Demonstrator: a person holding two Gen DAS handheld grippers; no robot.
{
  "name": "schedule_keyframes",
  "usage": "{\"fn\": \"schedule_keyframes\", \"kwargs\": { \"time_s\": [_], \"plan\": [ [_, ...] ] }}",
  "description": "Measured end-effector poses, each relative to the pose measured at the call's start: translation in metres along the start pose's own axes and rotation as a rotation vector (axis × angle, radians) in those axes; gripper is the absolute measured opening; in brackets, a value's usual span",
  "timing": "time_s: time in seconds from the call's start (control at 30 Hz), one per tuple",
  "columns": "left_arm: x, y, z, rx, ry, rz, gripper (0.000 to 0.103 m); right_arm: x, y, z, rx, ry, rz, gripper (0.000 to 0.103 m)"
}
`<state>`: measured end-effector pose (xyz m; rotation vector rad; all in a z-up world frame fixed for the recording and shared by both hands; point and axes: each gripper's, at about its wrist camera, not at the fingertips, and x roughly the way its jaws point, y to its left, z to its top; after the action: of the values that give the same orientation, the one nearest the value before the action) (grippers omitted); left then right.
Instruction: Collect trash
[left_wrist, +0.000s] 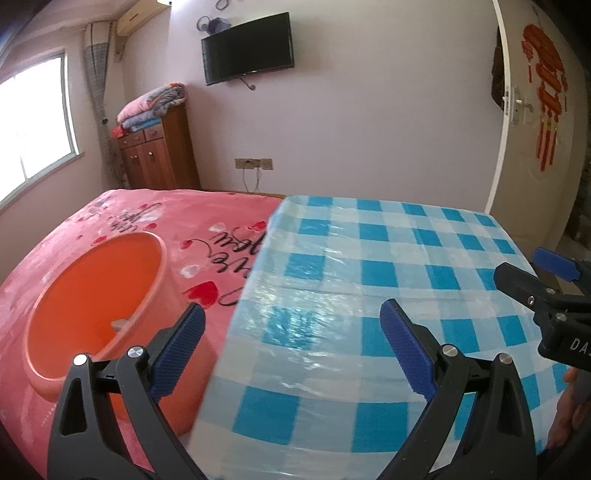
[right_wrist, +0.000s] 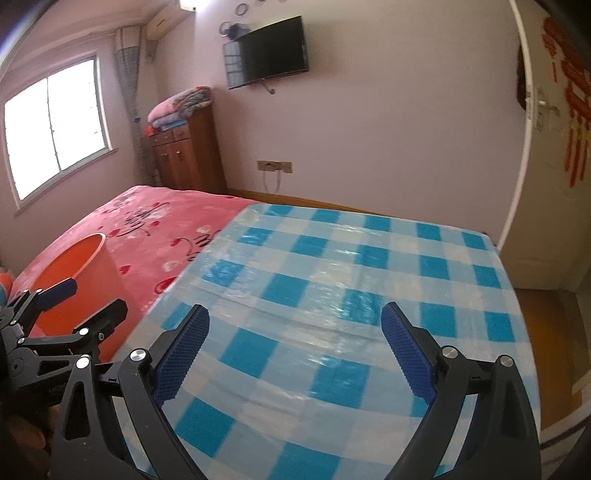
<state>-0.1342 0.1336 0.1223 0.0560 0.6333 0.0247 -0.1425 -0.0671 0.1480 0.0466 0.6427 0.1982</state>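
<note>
An orange bucket (left_wrist: 99, 295) stands on the pink bedspread at the left; a small pale scrap (left_wrist: 120, 325) lies inside it. It also shows in the right wrist view (right_wrist: 79, 273). My left gripper (left_wrist: 291, 321) is open and empty, just right of the bucket, over the blue-checked plastic sheet (left_wrist: 388, 280). My right gripper (right_wrist: 295, 325) is open and empty over the same sheet (right_wrist: 332, 280). Each gripper shows in the other's view: the right gripper (left_wrist: 532, 273) at the right edge, the left gripper (right_wrist: 85, 299) at the left edge by the bucket.
The pink bedspread (left_wrist: 122, 218) covers the bed's left part. A wooden cabinet (left_wrist: 159, 155) with folded blankets stands by the window. A TV (left_wrist: 247, 53) hangs on the far wall. A white door (left_wrist: 535, 122) is at the right.
</note>
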Motion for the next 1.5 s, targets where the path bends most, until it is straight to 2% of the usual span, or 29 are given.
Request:
{"fn": "schedule_keyframes", "kwargs": {
  "time_s": [0.5,0.8,1.07,1.37,1.5],
  "plan": [
    [0.007,-0.057,-0.011,0.048,0.033,-0.108,0.096,-0.019,-0.072,-0.036,0.094,-0.001,-0.131,0.093],
    [0.003,-0.088,-0.012,0.082,0.029,-0.153,0.096,-0.033,-0.099,-0.05,0.135,-0.009,-0.185,0.093],
    [0.003,-0.108,-0.014,0.108,0.026,-0.15,0.096,-0.045,-0.115,-0.06,0.157,-0.025,-0.236,0.093],
    [0.002,-0.117,-0.018,0.106,0.037,-0.183,0.096,-0.058,-0.121,-0.067,0.168,-0.049,-0.273,0.093],
    [-0.003,-0.119,-0.018,0.105,0.029,-0.221,0.096,-0.065,-0.121,-0.069,0.162,-0.064,-0.289,0.093]
  ]
}}
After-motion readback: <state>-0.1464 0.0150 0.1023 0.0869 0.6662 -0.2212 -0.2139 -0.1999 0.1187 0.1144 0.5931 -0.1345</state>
